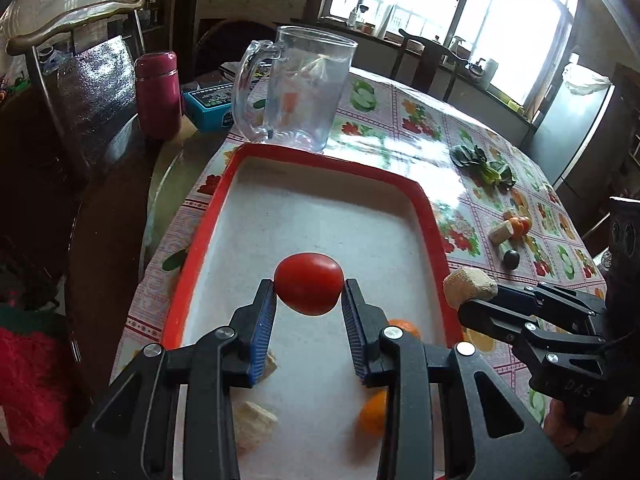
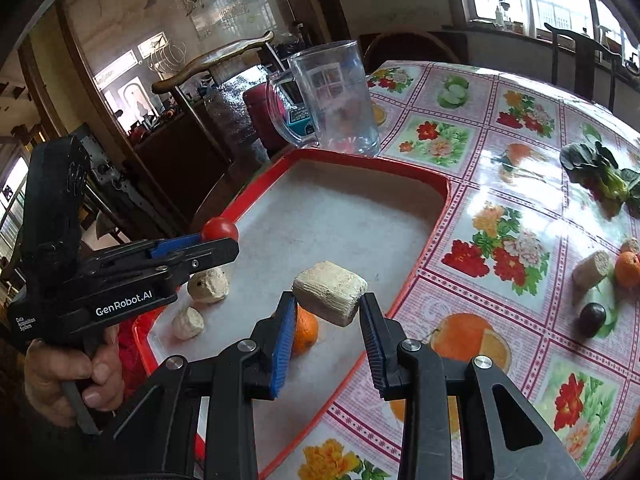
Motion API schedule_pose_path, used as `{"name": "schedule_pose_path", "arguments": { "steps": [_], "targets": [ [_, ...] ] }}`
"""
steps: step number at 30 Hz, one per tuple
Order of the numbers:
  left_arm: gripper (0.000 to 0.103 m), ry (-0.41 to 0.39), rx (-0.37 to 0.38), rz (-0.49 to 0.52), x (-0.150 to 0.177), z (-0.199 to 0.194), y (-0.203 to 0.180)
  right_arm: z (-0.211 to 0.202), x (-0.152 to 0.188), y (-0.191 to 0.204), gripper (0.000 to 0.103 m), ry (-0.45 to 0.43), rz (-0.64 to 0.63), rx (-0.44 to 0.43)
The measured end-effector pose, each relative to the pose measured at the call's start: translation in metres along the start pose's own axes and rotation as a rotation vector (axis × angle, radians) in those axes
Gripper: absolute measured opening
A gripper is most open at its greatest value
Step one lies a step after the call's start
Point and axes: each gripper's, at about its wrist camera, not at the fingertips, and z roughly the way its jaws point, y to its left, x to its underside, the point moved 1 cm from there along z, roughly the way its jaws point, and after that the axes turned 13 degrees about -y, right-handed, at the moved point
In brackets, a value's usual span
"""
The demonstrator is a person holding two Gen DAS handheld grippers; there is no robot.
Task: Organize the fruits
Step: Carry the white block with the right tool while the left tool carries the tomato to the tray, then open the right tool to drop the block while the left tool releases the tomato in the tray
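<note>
The left gripper [image 1: 309, 295] is clamped on a red tomato [image 1: 309, 289], held above the red-rimmed tray [image 1: 424, 196]. Right of it, the right gripper [image 2: 328, 305] pinches a pale cut chunk [image 2: 330, 293] over the tray's right edge; both need only lowering.

**Room around my table**

I'm at a round table [image 2: 520, 184] with a glossy fruit-and-flower oilcloth. Big windows [image 1: 460, 8] behind it, blown out with daylight (glare streaks on the cloth). Metal-framed chair [image 1: 76, 80] on the left, dark wooden chair [image 1: 428, 60] by the window counter, grey fridge [image 1: 576, 128] far right.
</note>
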Motion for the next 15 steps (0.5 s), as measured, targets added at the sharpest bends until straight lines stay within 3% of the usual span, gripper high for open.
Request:
{"name": "schedule_pose_path", "arguments": {
  "steps": [15],
  "targets": [
    [0.032, 0.124, -0.055, 0.005, 0.000, 0.046, 0.019, 0.064, 0.002, 0.003, 0.034, 0.115, -0.077, 0.024]
  ]
}}
